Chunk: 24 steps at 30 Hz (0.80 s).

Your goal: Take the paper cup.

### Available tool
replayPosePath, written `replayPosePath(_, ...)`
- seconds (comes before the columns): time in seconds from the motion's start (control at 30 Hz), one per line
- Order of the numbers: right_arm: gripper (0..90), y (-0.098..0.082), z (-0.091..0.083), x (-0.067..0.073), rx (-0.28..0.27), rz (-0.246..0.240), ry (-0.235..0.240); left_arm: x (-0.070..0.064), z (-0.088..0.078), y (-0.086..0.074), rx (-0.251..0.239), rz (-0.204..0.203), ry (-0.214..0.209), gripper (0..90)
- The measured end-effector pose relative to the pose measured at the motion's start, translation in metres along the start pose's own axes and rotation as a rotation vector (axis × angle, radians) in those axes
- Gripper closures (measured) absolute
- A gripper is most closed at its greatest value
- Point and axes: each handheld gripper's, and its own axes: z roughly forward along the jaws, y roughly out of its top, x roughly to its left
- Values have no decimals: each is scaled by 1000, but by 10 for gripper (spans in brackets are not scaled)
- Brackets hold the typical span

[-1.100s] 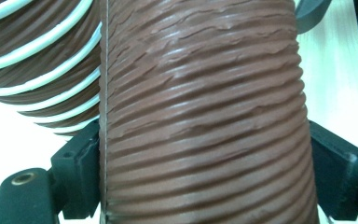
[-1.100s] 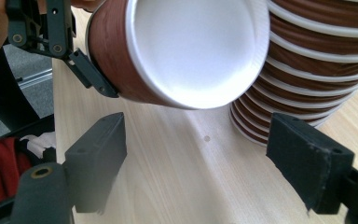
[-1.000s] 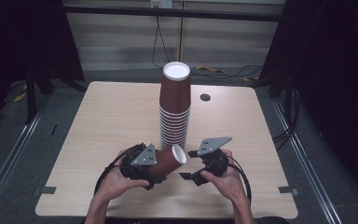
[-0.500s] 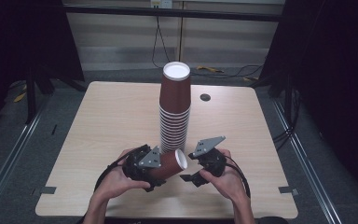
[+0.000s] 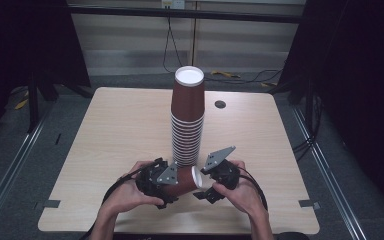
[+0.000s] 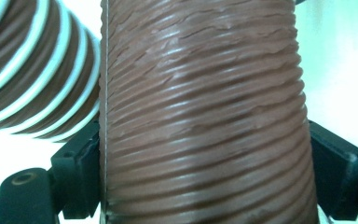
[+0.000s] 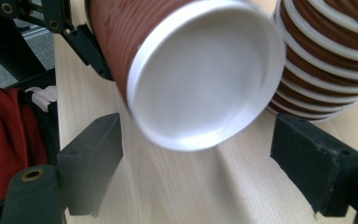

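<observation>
The single brown ribbed paper cup lies on its side low over the pale wooden counter, just in front of the tall stack of brown paper cups. Its long axis runs across the counter from the person's left to right, with the white closed bottom turned toward the right tongs.

The left tongs are clenched on the cup's ribbed wall; in the left gripper view the black pads sit hard against both sides of it. So the left hand carries the cup.

The right tongs have just been opening and now stand wide and released. In the right gripper view the cup's bottom hangs ahead of and between the two pads without touching either. The right hand is thus lined up with the cup's axis, and any handover would likely mean closing on that end.
</observation>
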Motion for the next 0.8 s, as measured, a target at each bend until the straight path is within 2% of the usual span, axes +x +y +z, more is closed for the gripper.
replayPosePath(0.03,169,0,0,-1,5,-5,8,0,1,0,3,-8,-6,136)
replayPosePath(0.07,171,0,0,0,10,-5,14,0,2,0,16,5,1,136)
replayPosePath(0.1,171,0,0,0,20,-3,16,0,3,0,16,-2,-6,136)
replayPosePath(0.17,177,0,2,0,28,-4,31,1,3,1,29,8,-16,137)
replayPosePath(0.3,174,1,6,-1,51,-9,35,-2,4,4,37,16,-18,137)
replayPosePath(0.33,174,1,7,-1,55,-12,35,-6,8,4,0,-37,-9,137)
replayPosePath(0.37,174,1,7,-1,55,-11,41,-3,5,6,47,31,-18,137)
replayPosePath(0.43,176,2,8,-1,50,-10,57,-4,6,9,51,42,-24,137)
replayPosePath(0.47,176,2,8,-1,46,-19,68,-5,8,9,46,33,-26,137)
replayPosePath(0.7,175,5,11,1,51,-36,90,-9,15,16,58,66,-49,137)
replayPosePath(0.8,178,6,13,1,58,-44,95,-9,16,16,62,67,-53,137)
